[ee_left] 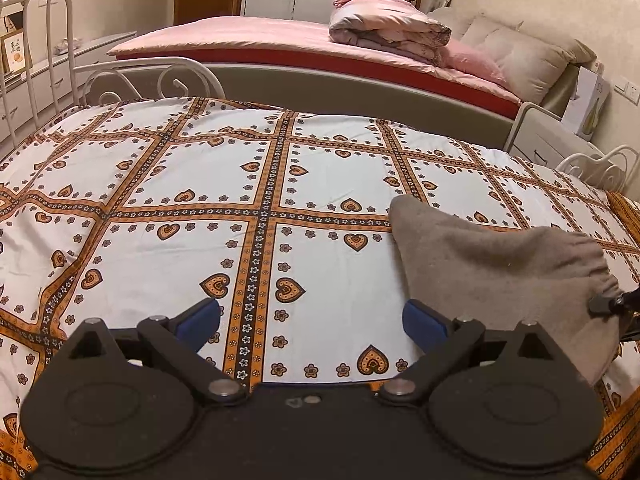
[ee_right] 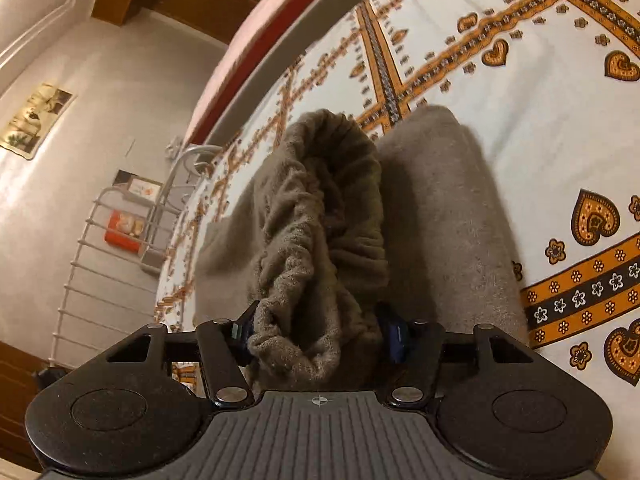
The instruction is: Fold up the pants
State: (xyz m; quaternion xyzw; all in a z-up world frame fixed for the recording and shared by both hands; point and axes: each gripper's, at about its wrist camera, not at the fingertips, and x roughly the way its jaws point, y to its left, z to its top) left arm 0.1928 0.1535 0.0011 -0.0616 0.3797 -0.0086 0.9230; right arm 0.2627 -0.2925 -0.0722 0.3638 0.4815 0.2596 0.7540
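Observation:
The grey-brown pants (ee_left: 500, 264) lie folded on the patterned bedspread (ee_left: 200, 184), right of centre in the left wrist view. My left gripper (ee_left: 312, 320) is open and empty, hovering just left of the pants. My right gripper (ee_right: 320, 332) is shut on the gathered elastic waistband (ee_right: 320, 240) of the pants and lifts that end off the bed. In the left wrist view the right gripper's tip (ee_left: 608, 304) shows at the pants' right corner. The rest of the pants (ee_right: 440, 220) lies flat on the bedspread (ee_right: 540, 80).
A white metal bed frame (ee_left: 36, 52) borders the bed at left and far edge. A second bed with pink sheets (ee_left: 256, 36) and a rolled quilt (ee_left: 388, 24) stands behind. A white rail (ee_right: 120, 240) and wall are at the bed's end.

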